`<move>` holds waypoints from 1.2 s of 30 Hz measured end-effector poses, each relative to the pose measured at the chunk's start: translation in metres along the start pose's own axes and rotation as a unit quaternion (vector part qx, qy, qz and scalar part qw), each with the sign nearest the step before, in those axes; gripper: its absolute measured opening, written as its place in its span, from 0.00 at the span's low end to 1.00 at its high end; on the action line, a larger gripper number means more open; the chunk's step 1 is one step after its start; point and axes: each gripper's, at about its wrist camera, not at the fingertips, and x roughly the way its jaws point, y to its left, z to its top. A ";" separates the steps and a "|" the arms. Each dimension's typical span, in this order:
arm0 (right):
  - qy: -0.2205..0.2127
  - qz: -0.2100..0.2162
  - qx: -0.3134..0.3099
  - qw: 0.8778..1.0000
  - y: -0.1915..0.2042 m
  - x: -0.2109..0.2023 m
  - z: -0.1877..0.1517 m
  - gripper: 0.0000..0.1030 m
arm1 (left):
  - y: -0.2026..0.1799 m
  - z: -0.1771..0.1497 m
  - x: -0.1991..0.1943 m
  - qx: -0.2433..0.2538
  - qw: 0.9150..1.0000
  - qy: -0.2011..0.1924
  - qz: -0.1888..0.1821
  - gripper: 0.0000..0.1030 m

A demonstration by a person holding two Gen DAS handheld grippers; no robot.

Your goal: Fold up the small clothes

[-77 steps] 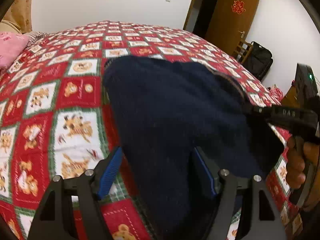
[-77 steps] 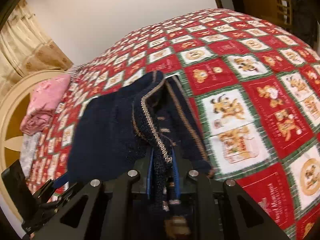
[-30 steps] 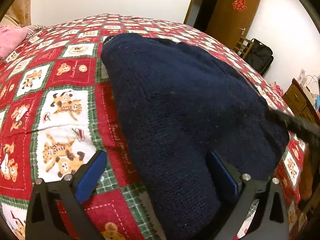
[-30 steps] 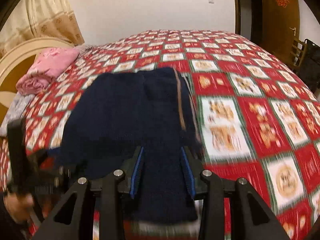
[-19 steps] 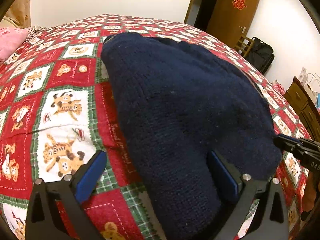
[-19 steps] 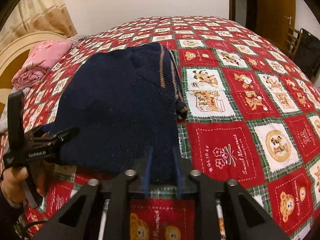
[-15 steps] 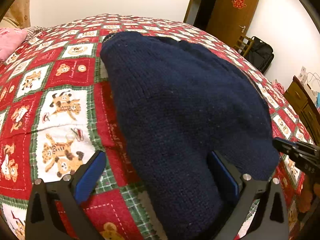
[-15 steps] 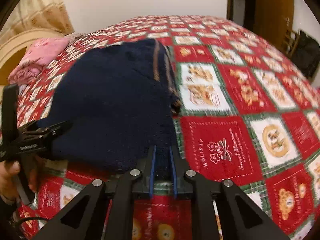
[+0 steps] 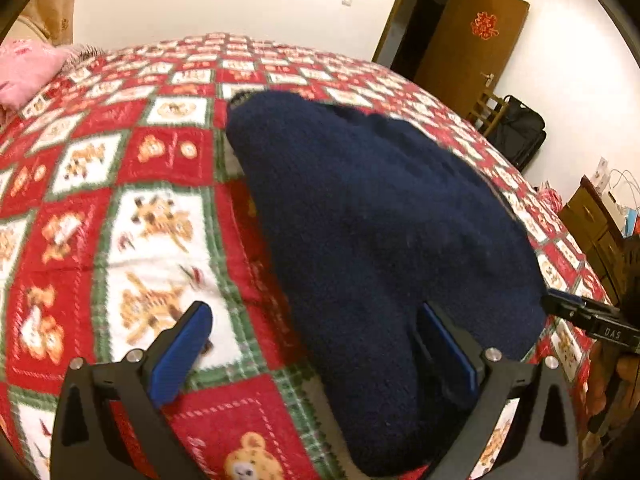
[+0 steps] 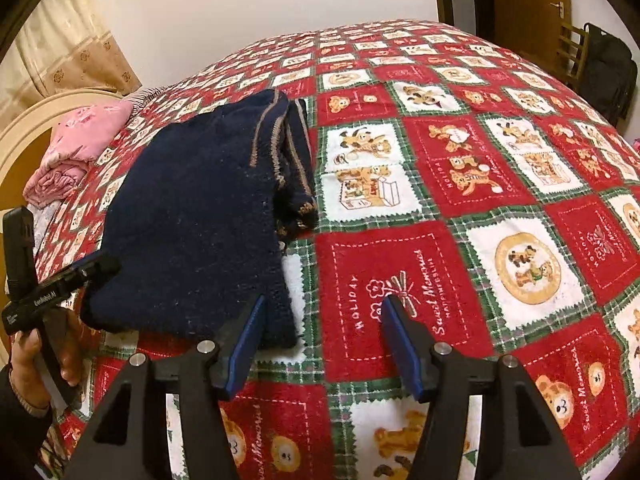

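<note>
1. the navy knit sweater (image 10: 192, 220) lies folded into a compact block on the bed, on the red and white patchwork bedspread (image 10: 440, 208); its tan-striped edges stack along the side toward the middle of the bed.
2. the right tongs (image 10: 324, 340) stand wide open and hold nothing; one blue pad is just beside the sweater's near corner, the other over bare bedspread.
3. the left tongs (image 9: 316, 344) are open too and grip nothing; the sweater's near edge lies between the pads, and whether either pad touches the knit cannot be told.
4. judgement: the fold looks made and let go, so the step in hand is the release. the next move would call for either smoothing the block or reaching for another garment.
5. the knit is thick and springy, so the top layer may lift or slide if brushed by a pad.
6. surface and room: a soft quilted bed, not a firm one. pink clothing (image 10: 76, 152) is heaped near the headboard (image 10: 28, 128). a brown door (image 9: 472, 48) stands open and a dark bag (image 9: 516, 136) sits by the wall.
</note>
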 end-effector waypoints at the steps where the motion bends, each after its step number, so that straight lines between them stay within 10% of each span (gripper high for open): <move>1: -0.003 0.004 -0.001 1.000 0.001 -0.001 0.002 0.59 | 0.001 0.003 -0.001 0.004 1.000 -0.003 0.005 1.00; 12: -0.093 0.028 -0.036 0.995 0.042 -0.014 0.072 0.59 | 0.003 0.021 0.026 0.005 1.000 0.006 0.026 1.00; 15: -0.080 0.102 -0.049 0.990 0.063 0.005 0.090 0.59 | -0.009 0.018 0.031 0.025 0.999 0.013 0.032 1.00; 19: 0.015 0.031 -0.054 0.998 0.063 0.075 0.098 0.58 | -0.010 0.029 0.020 0.028 0.999 -0.005 0.029 1.00; 27: -0.034 0.056 -0.017 0.998 0.025 0.051 0.115 0.60 | 0.018 0.058 0.040 -0.015 1.000 0.013 0.002 1.00; 36: 0.030 0.110 0.033 0.993 0.007 0.097 0.128 0.60 | 0.008 0.065 0.058 -0.036 0.999 0.029 -0.023 1.00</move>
